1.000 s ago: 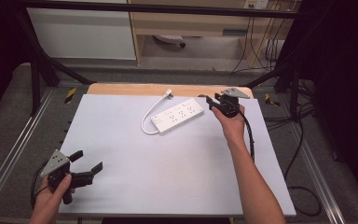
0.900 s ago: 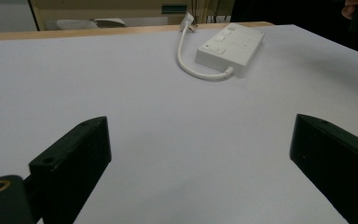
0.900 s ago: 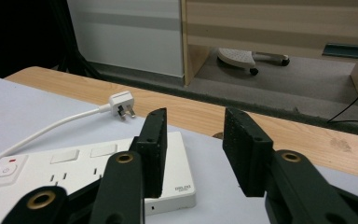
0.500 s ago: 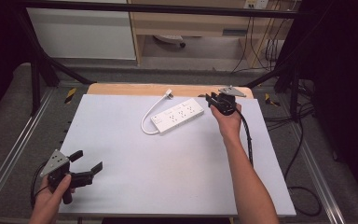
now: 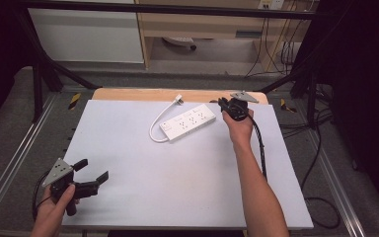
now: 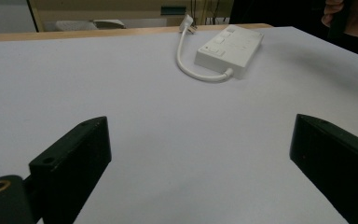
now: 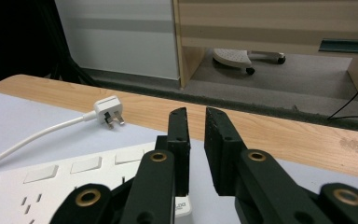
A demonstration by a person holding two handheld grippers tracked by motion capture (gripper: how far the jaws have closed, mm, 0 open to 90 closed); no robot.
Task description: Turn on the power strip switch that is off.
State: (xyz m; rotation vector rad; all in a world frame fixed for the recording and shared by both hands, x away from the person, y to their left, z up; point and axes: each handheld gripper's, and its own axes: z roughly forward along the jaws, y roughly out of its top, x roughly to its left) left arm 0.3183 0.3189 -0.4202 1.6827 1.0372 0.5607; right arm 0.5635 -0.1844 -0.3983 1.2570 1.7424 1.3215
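Right gripper view: power strip [image 7: 74, 179] seemingly beneath tongs [image 7: 196, 154]

The white power strip [image 5: 188, 121] lies flat on the white bench [image 5: 177, 187], sockets up, toward the far side and right of middle, set at a slant with its right end farther from me. I can see a row of sockets with square switches along its top face. Its white cable [image 5: 156, 124] leaves the near-left end, loops out to the left and curves back toward the far edge, ending in a white three-pin plug [image 7: 108, 111] lying on its side near the wooden strip.
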